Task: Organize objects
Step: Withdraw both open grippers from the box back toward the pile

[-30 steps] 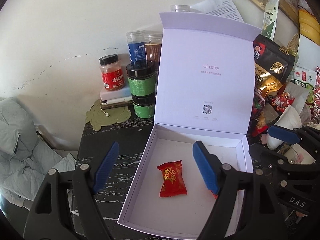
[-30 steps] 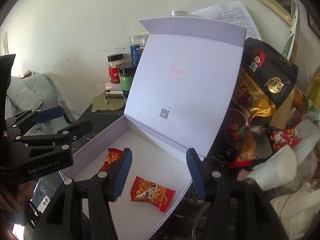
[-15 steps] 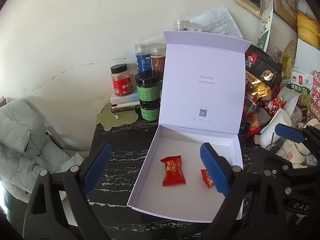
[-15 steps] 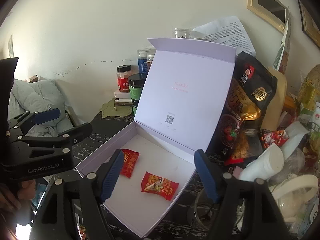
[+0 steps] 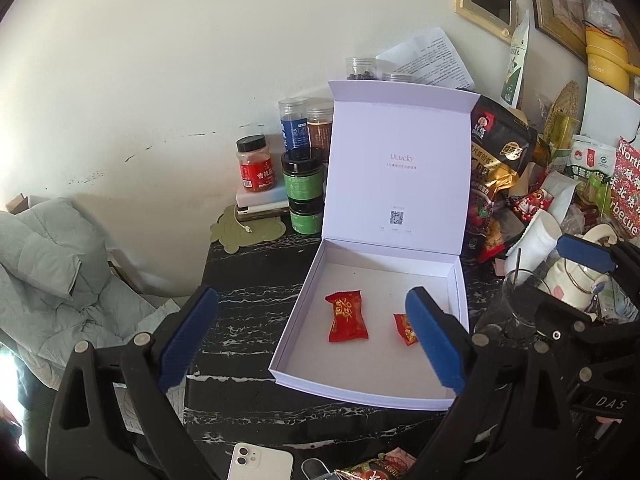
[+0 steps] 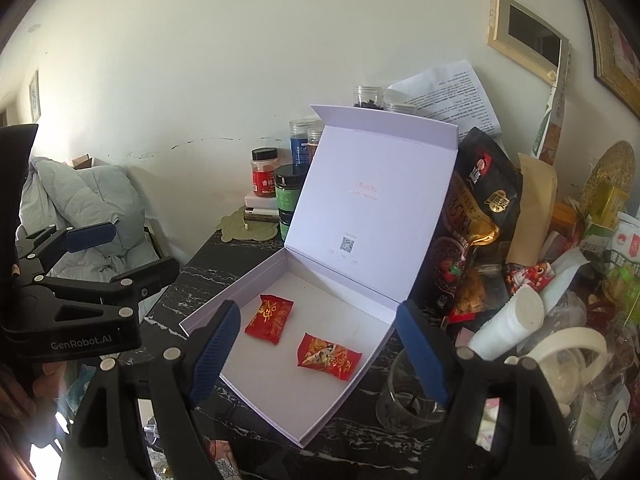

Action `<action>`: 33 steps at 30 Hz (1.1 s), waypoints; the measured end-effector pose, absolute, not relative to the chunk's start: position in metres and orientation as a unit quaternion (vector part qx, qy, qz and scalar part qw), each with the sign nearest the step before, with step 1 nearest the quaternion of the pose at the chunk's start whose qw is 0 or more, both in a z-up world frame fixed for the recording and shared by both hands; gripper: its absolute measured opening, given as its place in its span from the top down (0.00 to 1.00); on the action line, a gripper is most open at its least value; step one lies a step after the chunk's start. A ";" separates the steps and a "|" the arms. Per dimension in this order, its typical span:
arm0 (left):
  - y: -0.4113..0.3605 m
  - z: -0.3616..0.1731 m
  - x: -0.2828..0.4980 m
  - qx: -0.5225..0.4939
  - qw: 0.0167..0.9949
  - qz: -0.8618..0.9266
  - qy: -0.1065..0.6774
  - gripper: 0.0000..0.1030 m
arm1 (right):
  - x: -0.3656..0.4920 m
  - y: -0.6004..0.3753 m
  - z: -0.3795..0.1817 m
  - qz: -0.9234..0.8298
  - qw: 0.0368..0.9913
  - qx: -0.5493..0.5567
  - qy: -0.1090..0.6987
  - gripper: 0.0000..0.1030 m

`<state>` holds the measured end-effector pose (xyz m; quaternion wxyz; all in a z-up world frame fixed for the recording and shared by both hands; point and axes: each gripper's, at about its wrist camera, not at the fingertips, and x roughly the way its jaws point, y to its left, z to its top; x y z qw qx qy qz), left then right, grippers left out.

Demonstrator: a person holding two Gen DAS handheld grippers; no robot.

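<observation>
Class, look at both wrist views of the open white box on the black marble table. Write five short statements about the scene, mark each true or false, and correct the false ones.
1. The white cardboard box has its lid standing open. True.
2. Three red foil candy wrappers lie in the box. False: two, one beside the other.
3. The left gripper clamps a candy. False: its jaws are opening, nothing held between them.
4. The right gripper holds nothing, its jaws opening. True.
5. A red-labelled spice jar with a black cap stands inside the box. False: it stands outside, by the wall.
</observation>
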<state>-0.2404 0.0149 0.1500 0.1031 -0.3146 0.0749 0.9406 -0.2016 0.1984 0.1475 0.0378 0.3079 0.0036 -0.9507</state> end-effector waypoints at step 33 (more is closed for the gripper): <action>-0.015 0.130 -0.125 -0.329 0.117 0.935 0.057 0.05 | -0.087 0.161 0.137 -0.953 0.072 0.291 0.046 0.14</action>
